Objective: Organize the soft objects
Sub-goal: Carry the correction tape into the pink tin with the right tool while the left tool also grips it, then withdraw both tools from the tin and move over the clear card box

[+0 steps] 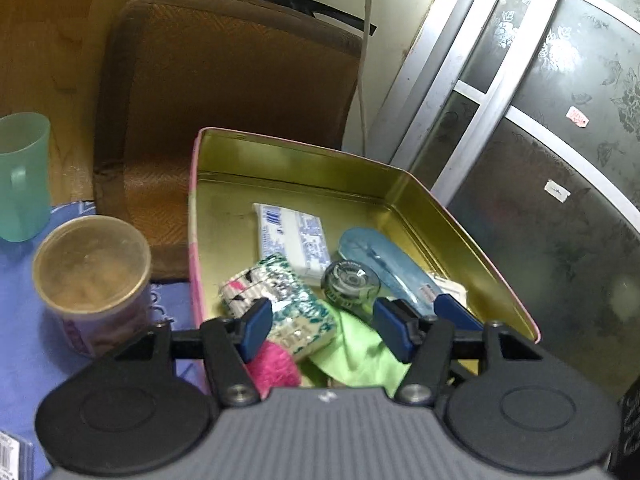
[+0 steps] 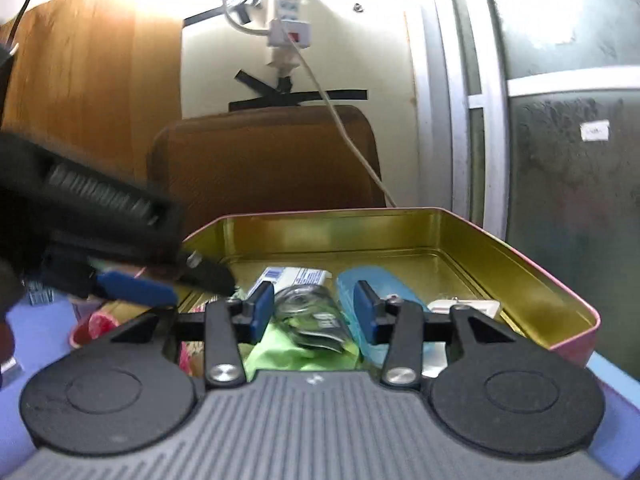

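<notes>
Gold-lined metal forms the inside of the open tin [image 1: 420,200], whose outer wall is pink; it is seen ahead of both grippers. The left gripper [image 1: 320,330] is held over the near end of the tin with its blue pads [image 1: 256,328] parted and nothing pressed between them. Just beyond and between these pads a patterned white-and-teal soft roll [image 1: 288,300] is seen, with a green cloth [image 1: 356,352] below it and a pink knitted item [image 1: 276,364] at the near left. Further ahead a white-and-blue packet [image 1: 292,236], a dark round tape roll [image 1: 350,284] and a translucent blue case [image 1: 384,268] lie on the tin floor.

The right gripper [image 2: 314,312] is also held with its pads apart and nothing clamped. The tape roll [image 2: 308,312] and the green cloth [image 2: 280,350] are seen in the gap beyond it, though contact cannot be told. The blue case [image 2: 372,280] lies just to its right, and a small white object [image 2: 464,306] further right. The left gripper [image 2: 132,288] enters blurred from the left.

To the left of the left gripper, a lidded can [image 1: 92,276] and a green cup [image 1: 24,176] stand on the blue-covered worktop [image 1: 24,320]. A brown cushion [image 1: 232,92] leans behind the tin.
</notes>
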Motion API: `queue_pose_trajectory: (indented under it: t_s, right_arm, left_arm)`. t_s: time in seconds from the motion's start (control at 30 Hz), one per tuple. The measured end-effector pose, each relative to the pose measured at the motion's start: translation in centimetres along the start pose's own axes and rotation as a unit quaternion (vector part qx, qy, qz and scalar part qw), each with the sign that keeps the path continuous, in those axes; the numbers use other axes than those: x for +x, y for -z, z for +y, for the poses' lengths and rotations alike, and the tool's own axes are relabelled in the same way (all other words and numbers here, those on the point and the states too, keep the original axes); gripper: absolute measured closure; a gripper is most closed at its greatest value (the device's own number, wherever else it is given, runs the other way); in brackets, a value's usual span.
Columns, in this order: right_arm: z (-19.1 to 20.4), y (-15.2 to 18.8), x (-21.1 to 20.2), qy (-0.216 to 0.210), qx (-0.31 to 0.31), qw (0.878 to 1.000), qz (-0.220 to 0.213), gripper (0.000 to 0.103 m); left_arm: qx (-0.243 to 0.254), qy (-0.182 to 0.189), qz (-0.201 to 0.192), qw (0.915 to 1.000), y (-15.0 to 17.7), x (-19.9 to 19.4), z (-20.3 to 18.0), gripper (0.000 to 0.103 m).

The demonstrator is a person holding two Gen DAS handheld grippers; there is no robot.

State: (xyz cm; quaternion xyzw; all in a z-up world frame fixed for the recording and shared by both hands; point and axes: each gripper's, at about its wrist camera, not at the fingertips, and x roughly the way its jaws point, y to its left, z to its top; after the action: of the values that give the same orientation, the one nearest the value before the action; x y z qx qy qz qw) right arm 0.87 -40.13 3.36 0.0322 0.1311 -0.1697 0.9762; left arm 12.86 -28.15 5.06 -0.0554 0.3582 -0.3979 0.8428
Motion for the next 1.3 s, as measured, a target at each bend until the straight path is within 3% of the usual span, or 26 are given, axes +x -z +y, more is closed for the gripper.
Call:
queue_pose_trajectory:
  t_s: [0.23, 0.5, 0.83, 1.13, 1.3]
  right_arm:
    - [-0.7, -0.1, 0.0, 0.000, 0.023, 1.000, -0.006, 0.056]
    - [-0.9, -0.1, -1.6, 0.012, 0.047, 0.999, -0.007, 0.056]
    - [-0.2, 0.0, -7.0, -0.037, 0.083, 0.996, 0.000, 0.052]
    - [1.4, 0.0, -8.6, -0.093, 0.123, 0.987, 0.032, 0.049]
    - [2.3, 0.7, -8.9, -0.100, 0.127, 0.986, 0.050, 0.045]
  left_arm:
    - [-0.003, -0.011, -0.031, 0.9994, 0.3, -3.3, 0.5, 0.046]
    - [0.042, -0.073, -0.050, 0.9952, 2.6, -7.1, -0.1, 0.038]
    - [0.075, -0.121, -0.051, 0.9885, 6.1, -10.1, -1.2, 0.038]
    - [0.070, -0.140, -0.043, 0.9867, 8.8, -12.0, -0.1, 0.037]
    - [0.075, -0.151, -0.040, 0.9849, 10.0, -12.4, 0.4, 0.032]
